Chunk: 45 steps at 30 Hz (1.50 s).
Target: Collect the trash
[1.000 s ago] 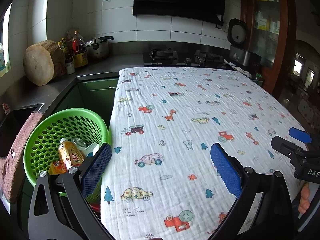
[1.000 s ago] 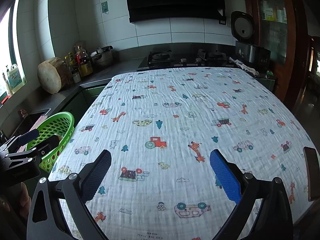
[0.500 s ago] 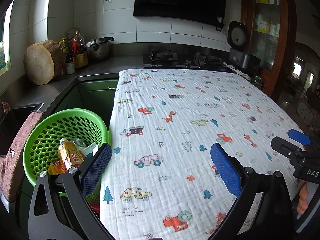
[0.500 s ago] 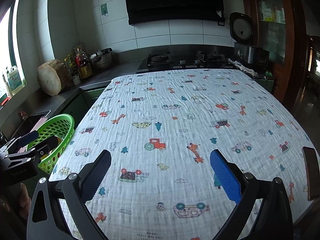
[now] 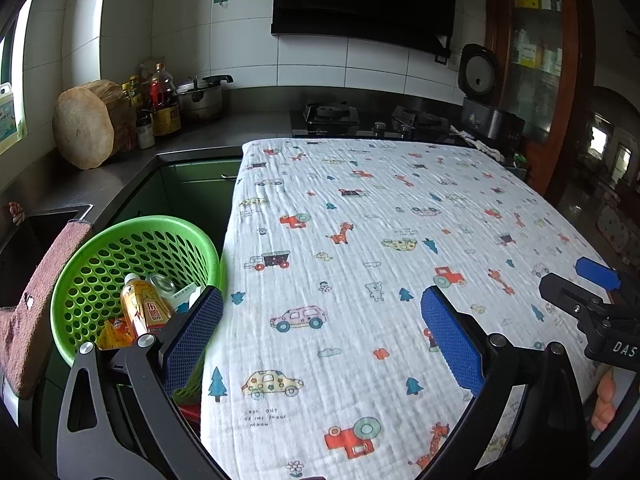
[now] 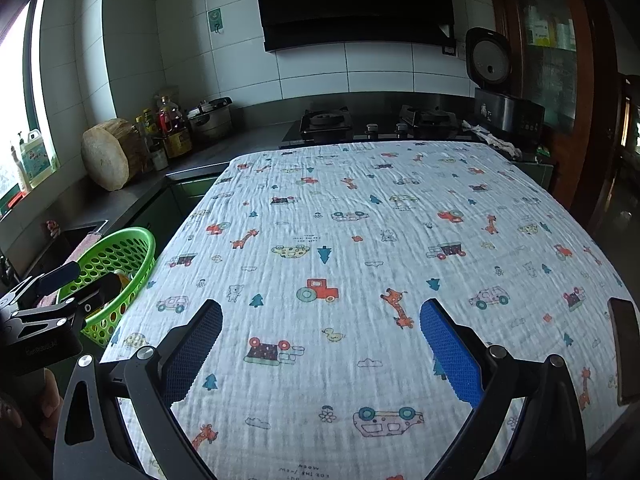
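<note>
A green perforated basket (image 5: 104, 248) stands left of the table and also shows in the right wrist view (image 6: 140, 240). In it lie an orange drink bottle (image 5: 142, 308), a clear bottle (image 5: 162, 282), a white packet (image 5: 186, 294) and an orange wrapper (image 5: 114, 330). My left gripper (image 5: 320, 320) is open and empty over the table's near left edge, its left finger beside the basket. My right gripper (image 6: 320, 328) is open and empty over the table's near middle. Each gripper shows in the other's view, the right (image 5: 588, 292) and the left (image 6: 60, 292).
The table wears a white cloth with cartoon prints (image 6: 360, 240). A dark phone-like slab (image 6: 624, 356) lies at its right edge. A brownish towel (image 5: 36, 300) hangs by the sink. Behind are a wood block (image 5: 88, 124), bottles (image 5: 162, 104), a pot, a stove (image 5: 332, 114) and a rice cooker (image 6: 504, 100).
Both views have shifted slightly, the grippers easing back or up a little. The grippers stay open and empty; the basket's contents have not moved.
</note>
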Tool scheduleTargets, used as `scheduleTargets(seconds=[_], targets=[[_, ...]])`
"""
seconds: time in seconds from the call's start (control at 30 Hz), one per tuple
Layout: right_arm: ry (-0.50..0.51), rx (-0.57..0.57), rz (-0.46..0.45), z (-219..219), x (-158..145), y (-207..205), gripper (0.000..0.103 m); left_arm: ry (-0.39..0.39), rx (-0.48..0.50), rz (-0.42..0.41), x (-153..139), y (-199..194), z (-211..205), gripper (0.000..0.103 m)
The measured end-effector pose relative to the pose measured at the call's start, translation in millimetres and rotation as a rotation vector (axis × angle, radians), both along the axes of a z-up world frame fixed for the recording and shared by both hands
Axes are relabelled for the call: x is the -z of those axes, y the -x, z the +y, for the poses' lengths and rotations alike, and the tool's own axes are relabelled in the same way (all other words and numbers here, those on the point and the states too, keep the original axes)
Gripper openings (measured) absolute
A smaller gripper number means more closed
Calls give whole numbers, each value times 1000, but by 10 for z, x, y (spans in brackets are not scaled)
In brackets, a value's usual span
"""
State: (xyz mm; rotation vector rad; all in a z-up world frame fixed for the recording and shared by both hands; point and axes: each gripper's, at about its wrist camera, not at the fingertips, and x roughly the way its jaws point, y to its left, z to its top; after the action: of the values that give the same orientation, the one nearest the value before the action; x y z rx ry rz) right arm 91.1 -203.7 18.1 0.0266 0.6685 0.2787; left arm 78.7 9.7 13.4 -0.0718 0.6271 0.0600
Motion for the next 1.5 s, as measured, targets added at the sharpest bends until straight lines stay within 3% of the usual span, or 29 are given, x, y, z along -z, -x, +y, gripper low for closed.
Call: scheduleTargets(seconds=[0.6,1.13,1.27,1.5], targets=[[-5,-19,-8,43,11,11,96,-6,-55,-4,1,81,72,98],[-5,-24,-1,82,29,19,96,-14,-57,-15,-20,97,72,98],[-4,-23,-1,81,31,14,96,-46,-63,-36,-38,123,30,98],[-6,-23,-1,71,37,13,96,-28,-62,-29,-40,119,44,98]])
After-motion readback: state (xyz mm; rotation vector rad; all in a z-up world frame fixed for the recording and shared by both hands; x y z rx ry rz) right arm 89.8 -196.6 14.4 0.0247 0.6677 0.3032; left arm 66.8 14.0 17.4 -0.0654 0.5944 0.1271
